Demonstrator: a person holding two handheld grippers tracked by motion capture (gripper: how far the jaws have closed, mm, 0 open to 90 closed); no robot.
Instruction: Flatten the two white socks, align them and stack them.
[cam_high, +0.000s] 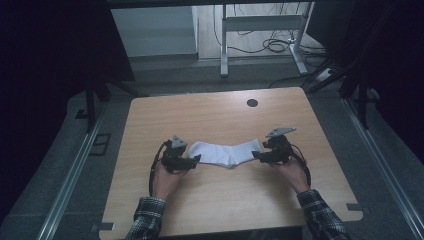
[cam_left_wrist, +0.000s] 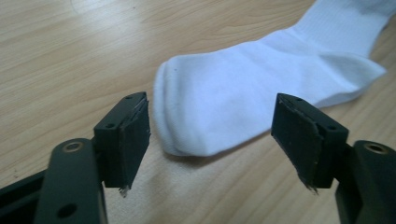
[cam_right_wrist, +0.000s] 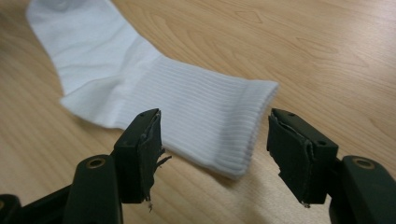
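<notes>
A white sock (cam_high: 227, 152) lies flat on the wooden bench (cam_high: 200, 115), stretched lengthwise between the two hand-held grippers. All positions below are given relative to the sock.

Left hand-held gripper (cam_high: 194, 160): positioned at the toe end of the sock. In the left gripper view, the left hand-held gripper (cam_left_wrist: 212, 140) stands with its jaws wide apart. The rounded toe of the sock (cam_left_wrist: 243, 98) lies on the bench ahead of the pads (cam_left_wrist: 133, 140), and neither pad touches the fabric.

Right hand-held gripper (cam_high: 257, 156): positioned at the cuff end of the sock. In the right gripper view, the right hand-held gripper (cam_right_wrist: 215, 147) stands with its jaws apart. The ribbed cuff of the sock (cam_right_wrist: 187, 107) lies between and just ahead of the pads (cam_right_wrist: 289, 156). The left pad appears to stand just clear of the cuff edge, though the angle makes this hard to confirm. Frayed pad lining hangs from its lower corner.

The heel of the sock forms a fold at mid-length, pointing toward the near edge of the bench.
</notes>
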